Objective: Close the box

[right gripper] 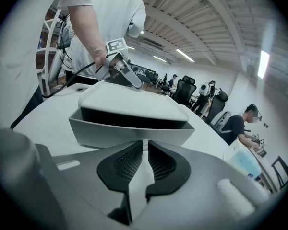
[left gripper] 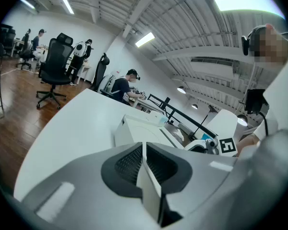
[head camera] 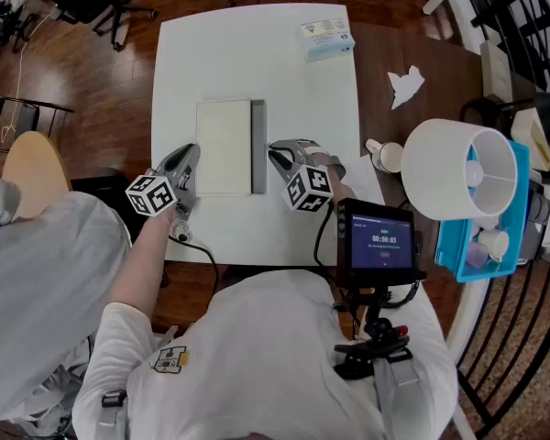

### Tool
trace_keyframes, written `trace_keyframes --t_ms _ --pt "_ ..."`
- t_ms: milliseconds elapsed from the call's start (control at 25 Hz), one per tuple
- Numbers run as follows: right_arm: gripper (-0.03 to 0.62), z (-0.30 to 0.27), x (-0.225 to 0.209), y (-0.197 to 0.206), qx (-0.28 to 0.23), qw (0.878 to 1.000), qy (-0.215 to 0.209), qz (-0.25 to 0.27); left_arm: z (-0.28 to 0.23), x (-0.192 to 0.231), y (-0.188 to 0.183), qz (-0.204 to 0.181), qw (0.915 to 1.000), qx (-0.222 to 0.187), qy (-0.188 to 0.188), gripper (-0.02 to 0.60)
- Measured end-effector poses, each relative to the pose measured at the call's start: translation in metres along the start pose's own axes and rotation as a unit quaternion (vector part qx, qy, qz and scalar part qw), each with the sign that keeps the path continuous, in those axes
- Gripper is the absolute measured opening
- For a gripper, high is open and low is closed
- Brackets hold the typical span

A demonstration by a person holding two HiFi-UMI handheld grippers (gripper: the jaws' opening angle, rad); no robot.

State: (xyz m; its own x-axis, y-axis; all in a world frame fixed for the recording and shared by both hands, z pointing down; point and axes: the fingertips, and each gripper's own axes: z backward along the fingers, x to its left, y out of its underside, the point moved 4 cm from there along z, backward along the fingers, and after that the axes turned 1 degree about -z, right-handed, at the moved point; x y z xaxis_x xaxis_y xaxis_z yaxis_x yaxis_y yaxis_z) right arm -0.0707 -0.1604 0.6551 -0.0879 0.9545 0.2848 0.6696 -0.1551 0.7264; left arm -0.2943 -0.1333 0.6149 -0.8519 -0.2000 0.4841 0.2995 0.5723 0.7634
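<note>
White bench fills the middle of the head view, with brown wooden floor around it. The box sits at the bench's centre, between my two tools. It is a grey tray, and its white lid lies on top but is shifted to the left, so a grey strip of the tray shows along the right side. In the right gripper view a dark gap shows between the lid and the tray wall, so the box is not closed.

My left tool is at the lid's left edge. Its jaws are pressed together with nothing between them. I cannot tell whether its tip touches the lid. The left gripper view shows the box just ahead of it.

My right tool is just beside the tray's right side, and its jaws are likewise clenched and empty.

At the far right of the bench lies a pack of tissues. To the right, off the bench, are a crumpled tissue, a white lampshade and a blue tray. A small screen is at my chest. Both gripper views show office chairs and seated people well away in the room.
</note>
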Motion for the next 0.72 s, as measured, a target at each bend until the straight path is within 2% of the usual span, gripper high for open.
trace_keyframes --t_ms 200,520,640,720 --pt "0.009 -0.019 0.016 -0.034 -0.004 0.999 -0.006 0.036 0.001 -0.004 0.0 0.006 0.9999 -0.008 0.005 0.021" --pt "0.009 -0.017 0.016 -0.031 0.0 1.0 0.0 0.027 0.002 -0.006 0.001 0.007 0.9997 -0.022 0.003 0.021" --pt "0.009 0.003 0.015 -0.023 -0.006 0.999 0.025 -0.026 0.016 -0.003 0.004 0.0 0.9997 -0.025 -0.002 0.021" --pt "0.008 0.029 0.021 -0.017 -0.021 0.992 0.049 -0.111 0.037 -0.001 0.015 -0.002 0.9995 -0.029 -0.009 0.021"
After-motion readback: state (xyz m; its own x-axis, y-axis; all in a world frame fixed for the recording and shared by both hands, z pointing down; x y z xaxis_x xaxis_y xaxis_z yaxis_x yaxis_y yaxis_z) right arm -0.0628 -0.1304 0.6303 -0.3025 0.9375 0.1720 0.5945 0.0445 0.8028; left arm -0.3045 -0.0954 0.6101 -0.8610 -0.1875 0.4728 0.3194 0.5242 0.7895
